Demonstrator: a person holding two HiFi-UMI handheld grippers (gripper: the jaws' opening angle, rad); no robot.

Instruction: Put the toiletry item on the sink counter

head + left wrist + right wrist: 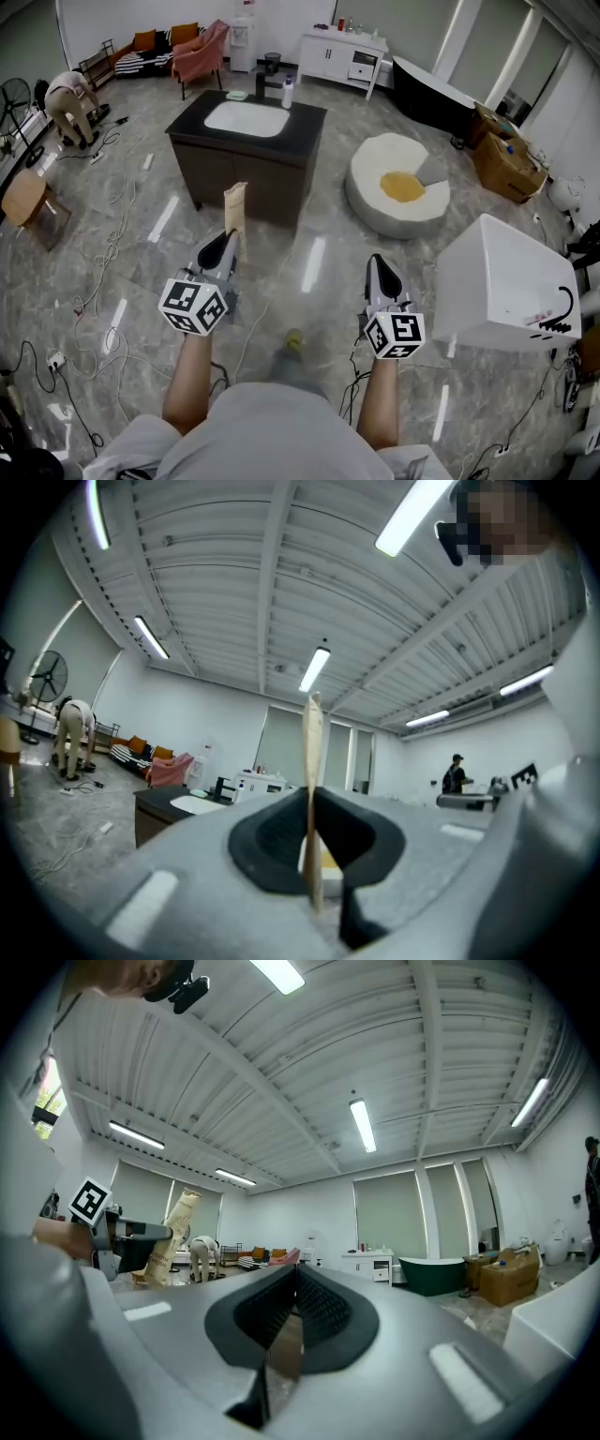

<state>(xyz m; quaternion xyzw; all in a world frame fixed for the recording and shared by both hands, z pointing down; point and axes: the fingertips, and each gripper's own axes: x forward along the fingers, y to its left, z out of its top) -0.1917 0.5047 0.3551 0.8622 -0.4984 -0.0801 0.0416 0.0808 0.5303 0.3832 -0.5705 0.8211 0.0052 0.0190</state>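
So the left gripper (226, 249) is pinching the tube (235, 208) upright, well short of the counter (199, 129); the right gripper (380, 272) is hanging shut and empty. I'd be keeping that grip firm and aiming for the counter's bare front edge.

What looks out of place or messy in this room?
Loose black and white cables trail untidily over the glossy grey floor, left of the dark cabinet with a white sink, a likely trip hazard. That cabinet stands alone mid-room, away from every wall, which is unusual.
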